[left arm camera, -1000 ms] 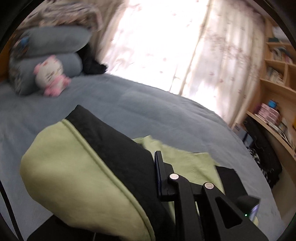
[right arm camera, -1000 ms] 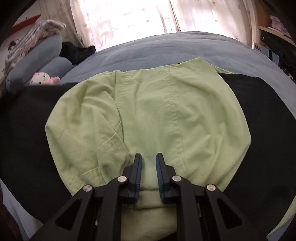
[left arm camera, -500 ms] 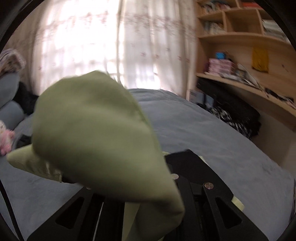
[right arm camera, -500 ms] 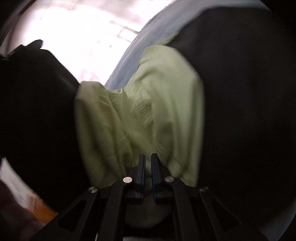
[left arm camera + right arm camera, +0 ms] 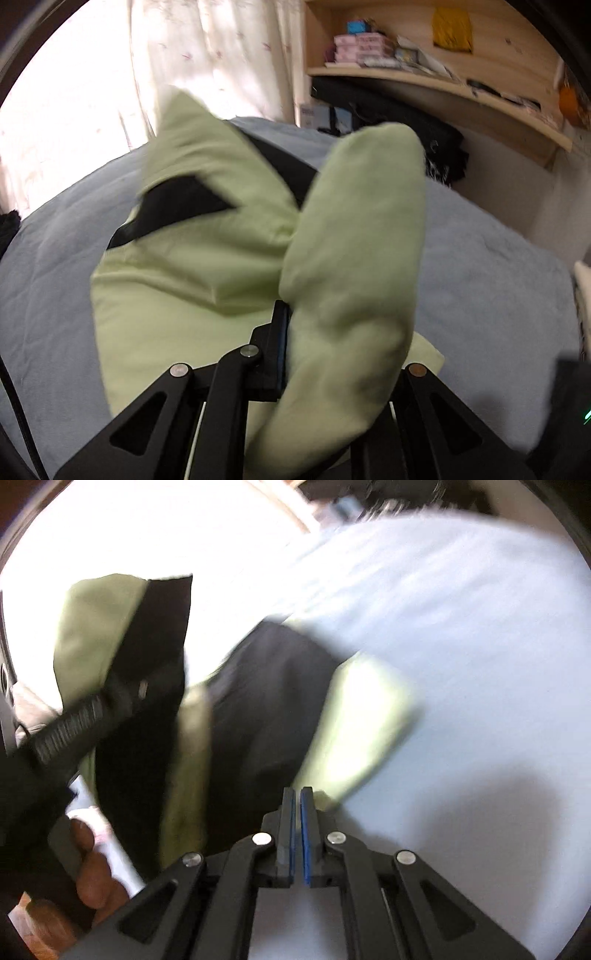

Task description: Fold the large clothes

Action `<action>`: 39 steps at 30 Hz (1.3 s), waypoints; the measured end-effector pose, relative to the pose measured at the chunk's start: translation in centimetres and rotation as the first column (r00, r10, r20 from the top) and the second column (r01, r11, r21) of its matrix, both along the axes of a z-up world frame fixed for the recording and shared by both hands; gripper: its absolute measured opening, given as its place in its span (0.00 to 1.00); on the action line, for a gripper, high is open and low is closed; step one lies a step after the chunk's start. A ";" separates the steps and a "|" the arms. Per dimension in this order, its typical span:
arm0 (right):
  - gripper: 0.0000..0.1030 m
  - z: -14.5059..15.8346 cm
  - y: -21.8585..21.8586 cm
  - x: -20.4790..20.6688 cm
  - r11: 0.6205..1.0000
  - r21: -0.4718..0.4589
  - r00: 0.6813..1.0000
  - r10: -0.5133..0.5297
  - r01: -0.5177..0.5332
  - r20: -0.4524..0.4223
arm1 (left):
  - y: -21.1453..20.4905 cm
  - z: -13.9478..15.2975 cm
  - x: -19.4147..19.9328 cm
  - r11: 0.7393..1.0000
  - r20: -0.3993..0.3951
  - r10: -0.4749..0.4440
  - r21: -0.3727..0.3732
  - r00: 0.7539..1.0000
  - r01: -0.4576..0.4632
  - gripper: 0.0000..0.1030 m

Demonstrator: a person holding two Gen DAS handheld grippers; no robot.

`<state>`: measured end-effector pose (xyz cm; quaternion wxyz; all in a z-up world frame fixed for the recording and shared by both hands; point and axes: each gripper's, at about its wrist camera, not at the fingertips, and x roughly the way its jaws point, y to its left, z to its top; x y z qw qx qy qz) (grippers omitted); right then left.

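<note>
Green-and-black garment (image 5: 207,258) hangs clamped in the left gripper (image 5: 291,332) over the bed (image 5: 498,277); the right gripper (image 5: 297,805) is closed, seemingly empty.

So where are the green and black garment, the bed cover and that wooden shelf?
green and black garment (image 5: 207,273): left wrist view, on its flat green panel.
bed cover (image 5: 491,280): left wrist view, on bare blue-grey fabric right of the garment.
wooden shelf (image 5: 461,88): left wrist view, on its front edge.

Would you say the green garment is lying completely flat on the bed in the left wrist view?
No, a fold of the green garment rises off the bed.
</note>
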<state>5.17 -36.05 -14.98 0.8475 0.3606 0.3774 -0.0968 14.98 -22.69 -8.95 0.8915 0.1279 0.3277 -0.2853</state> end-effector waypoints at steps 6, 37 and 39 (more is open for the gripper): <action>0.03 -1.2 -4.3 -1.7 0.995 0.014 0.994 -0.102 0.103 -0.049 | -2.0 -5.2 0.0 0.995 -0.083 0.015 0.096 0.996 -0.007 0.09; 0.39 8.5 -7.0 1.8 0.985 -0.075 0.985 0.162 -0.158 0.057 | 12.7 3.2 0.5 0.965 -0.229 0.217 -0.094 0.949 -0.244 0.83; 0.39 9.7 -6.6 2.9 0.970 -0.062 0.969 0.238 -0.234 0.067 | 14.5 2.5 1.2 0.955 -0.256 0.251 -0.092 0.933 -0.282 0.83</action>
